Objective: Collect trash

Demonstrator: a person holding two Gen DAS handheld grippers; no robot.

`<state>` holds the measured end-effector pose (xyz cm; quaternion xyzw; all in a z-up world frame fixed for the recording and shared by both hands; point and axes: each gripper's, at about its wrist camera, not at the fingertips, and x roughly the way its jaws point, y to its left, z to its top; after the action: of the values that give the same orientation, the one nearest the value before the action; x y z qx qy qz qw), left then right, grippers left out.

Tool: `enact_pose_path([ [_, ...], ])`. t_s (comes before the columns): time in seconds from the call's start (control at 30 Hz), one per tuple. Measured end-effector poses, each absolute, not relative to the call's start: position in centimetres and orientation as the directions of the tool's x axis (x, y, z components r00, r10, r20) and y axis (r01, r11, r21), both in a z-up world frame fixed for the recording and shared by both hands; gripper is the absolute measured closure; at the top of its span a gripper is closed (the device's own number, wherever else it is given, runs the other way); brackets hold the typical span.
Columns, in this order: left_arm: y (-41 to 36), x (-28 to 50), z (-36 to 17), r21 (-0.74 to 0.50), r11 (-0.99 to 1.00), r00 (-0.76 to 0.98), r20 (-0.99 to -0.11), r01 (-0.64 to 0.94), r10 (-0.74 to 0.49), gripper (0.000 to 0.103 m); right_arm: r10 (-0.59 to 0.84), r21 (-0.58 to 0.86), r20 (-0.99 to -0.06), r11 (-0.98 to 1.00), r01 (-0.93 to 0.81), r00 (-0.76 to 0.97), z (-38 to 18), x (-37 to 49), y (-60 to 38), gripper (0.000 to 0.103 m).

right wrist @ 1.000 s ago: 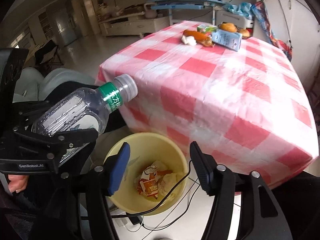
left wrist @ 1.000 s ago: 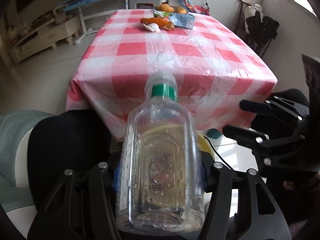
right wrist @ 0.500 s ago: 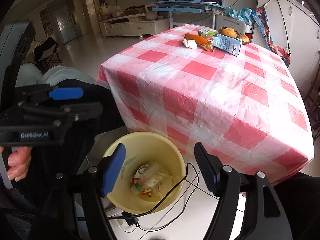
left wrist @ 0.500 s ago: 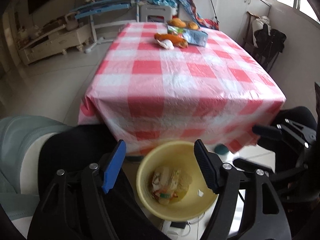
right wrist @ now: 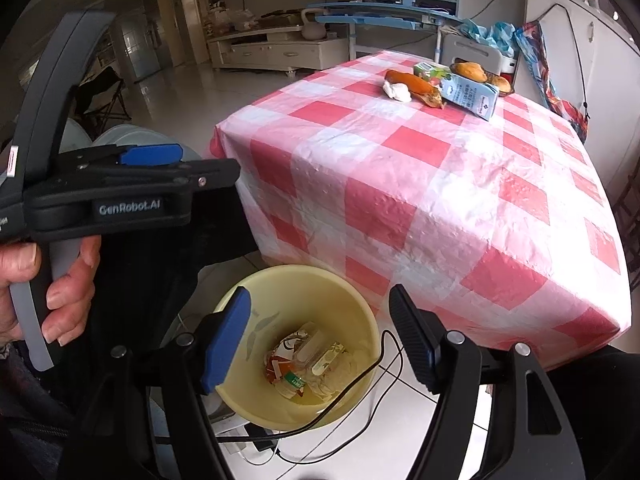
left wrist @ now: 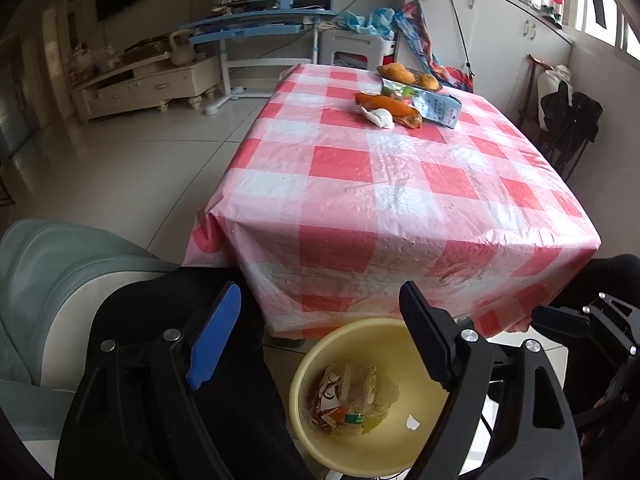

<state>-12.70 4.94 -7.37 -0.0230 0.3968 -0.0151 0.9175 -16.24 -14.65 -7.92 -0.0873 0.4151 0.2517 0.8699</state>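
Observation:
A yellow bin stands on the floor below the table's near edge. Inside it, a clear plastic bottle with a green label lies on crumpled wrappers. My left gripper hovers above the bin's left side; its jaws are opening and nothing is between them. My right gripper is open and empty over the same bin. On the far end of the checked table lie an orange wrapper, a white crumpled tissue, a blue-white carton and a green packet.
A plate of bread sits behind the trash. A black cable hangs over the bin's rim, down to a power strip on the floor. The person's dark-clothed legs and a pale green seat are at left. Chairs stand along the table's right side.
A second ago my left gripper was shut on the clear bottle over the bin. It has since let go, the bottle now lies in the bin, and the left jaws have spread wider.

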Motion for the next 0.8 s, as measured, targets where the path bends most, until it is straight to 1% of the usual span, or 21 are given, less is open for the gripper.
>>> enact_pose_path([
  [0.8,4.58,-12.57,-7.98,-0.048,0.999,0.678,-0.734,0.011,-0.043,0.022,0.356,0.030,-0.770,0.850,-0.527,0.530,-8.03,-16.96,-14.18,0.034],
])
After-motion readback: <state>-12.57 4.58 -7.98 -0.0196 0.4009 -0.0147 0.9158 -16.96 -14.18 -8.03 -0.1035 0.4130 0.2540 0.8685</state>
